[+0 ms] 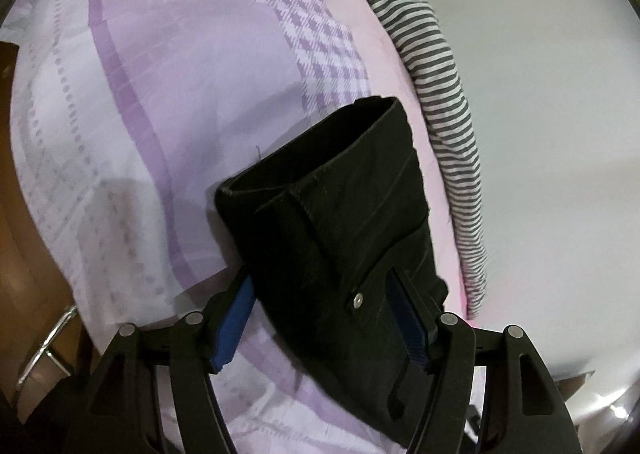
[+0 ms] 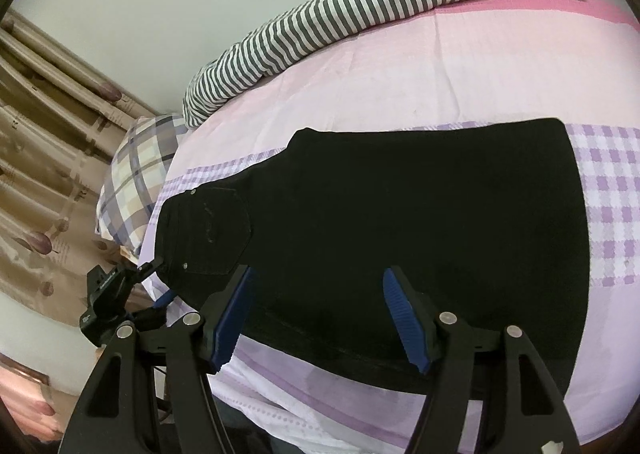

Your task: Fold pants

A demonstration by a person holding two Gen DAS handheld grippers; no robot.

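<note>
Two grippers are showing nearest the cameras, each with blue pads on black fingers. Left gripper (image 1: 320, 318) is standing spread, its pads flanking the waist end of the black pants (image 1: 340, 214) without pressing on the cloth; a metal rivet (image 1: 359, 298) is sitting between them. Right gripper (image 2: 318, 318) is likewise standing spread, hovering over the near edge of the pants (image 2: 380, 222), its pads clear of the cloth. In the right wrist view the left gripper (image 2: 160, 282) is appearing small at the waist end, at the pocket corner.

Pants are lying flat on the bed, folded lengthwise, on a bedsheet (image 2: 440, 94) of pink, lilac and checked bands, with the back pocket (image 2: 218, 230) facing up.

Beyond them, a striped cloth (image 2: 360, 10) is lying bunched along the far edge of the bed against the pale wall. A plaid pillow (image 2: 136, 174) is resting at the bed's end, just beside a brown curtain (image 2: 44, 134).
</note>
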